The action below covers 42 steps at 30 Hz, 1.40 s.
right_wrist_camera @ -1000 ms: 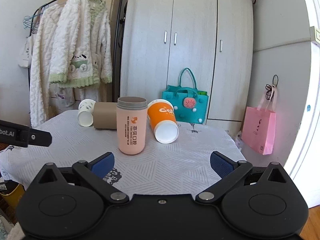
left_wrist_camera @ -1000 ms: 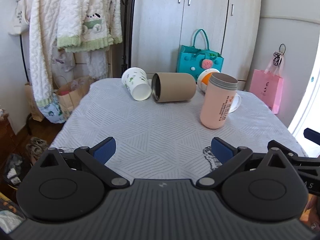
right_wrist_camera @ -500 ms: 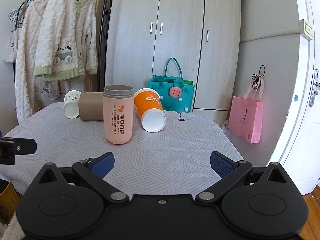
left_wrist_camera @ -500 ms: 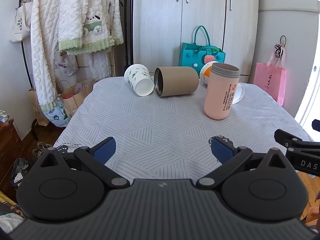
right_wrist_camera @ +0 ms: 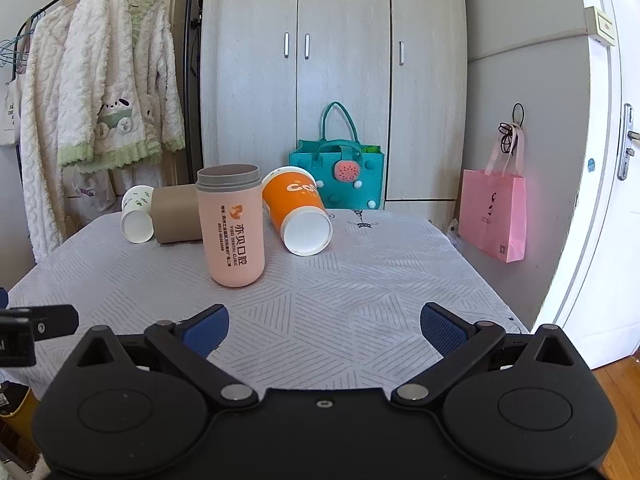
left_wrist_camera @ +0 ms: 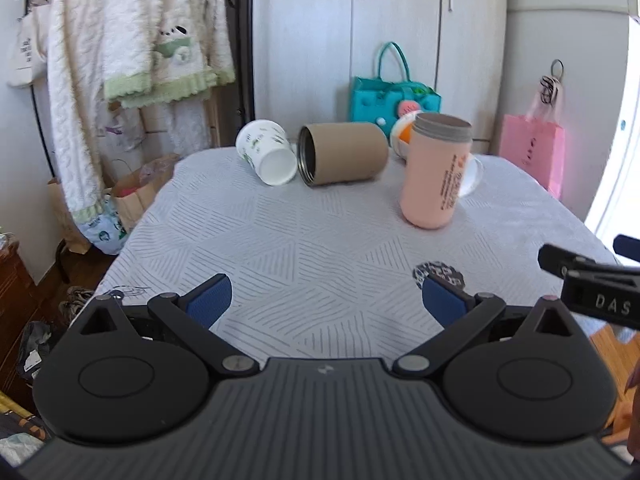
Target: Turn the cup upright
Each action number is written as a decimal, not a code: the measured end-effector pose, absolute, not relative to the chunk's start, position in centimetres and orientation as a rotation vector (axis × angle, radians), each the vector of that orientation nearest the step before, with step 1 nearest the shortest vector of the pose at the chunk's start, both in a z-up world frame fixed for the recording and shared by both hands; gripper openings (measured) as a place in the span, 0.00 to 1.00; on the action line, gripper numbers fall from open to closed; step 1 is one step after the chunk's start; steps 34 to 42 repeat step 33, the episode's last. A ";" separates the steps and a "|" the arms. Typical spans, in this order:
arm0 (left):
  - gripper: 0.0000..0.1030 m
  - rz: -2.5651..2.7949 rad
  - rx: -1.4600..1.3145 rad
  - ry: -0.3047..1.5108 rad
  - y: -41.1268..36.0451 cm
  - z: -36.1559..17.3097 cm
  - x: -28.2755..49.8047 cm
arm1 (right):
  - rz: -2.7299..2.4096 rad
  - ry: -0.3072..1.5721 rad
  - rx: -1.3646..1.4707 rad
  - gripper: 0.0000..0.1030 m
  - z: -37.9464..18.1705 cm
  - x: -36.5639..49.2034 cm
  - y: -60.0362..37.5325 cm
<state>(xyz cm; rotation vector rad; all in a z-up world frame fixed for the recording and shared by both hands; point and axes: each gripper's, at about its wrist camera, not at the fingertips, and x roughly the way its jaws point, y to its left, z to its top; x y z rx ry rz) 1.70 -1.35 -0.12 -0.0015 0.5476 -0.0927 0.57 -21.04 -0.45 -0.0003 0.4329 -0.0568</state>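
A: How far along is it?

B: One down, I'd judge: the tall pink plastic cup with the grey rim (right_wrist_camera: 233, 226) stands upright mid-tabletop (right_wrist_camera: 360, 280). Three cups lie on their sides behind it: orange paper cup (right_wrist_camera: 298, 210), brown cardboard cylinder (left_wrist_camera: 342, 154), white printed paper cup (left_wrist_camera: 266, 151).

A: Grippers?

B: Left gripper (left_wrist_camera: 326, 300) and right gripper (right_wrist_camera: 324, 326) both spread wide, empty, near the tabletop's front edge.
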 end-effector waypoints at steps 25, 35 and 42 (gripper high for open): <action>1.00 -0.052 -0.078 0.492 -0.4 -0.2 0.8 | -0.095 0.437 -0.002 1.00 -0.2 -0.1 -21.5; 1.00 -0.033 -0.054 0.479 -0.7 -0.3 0.9 | -0.107 0.436 -0.015 1.00 -0.4 -0.2 -21.4; 1.00 -0.033 -0.054 0.479 -0.7 -0.3 0.9 | -0.107 0.436 -0.015 1.00 -0.4 -0.2 -21.4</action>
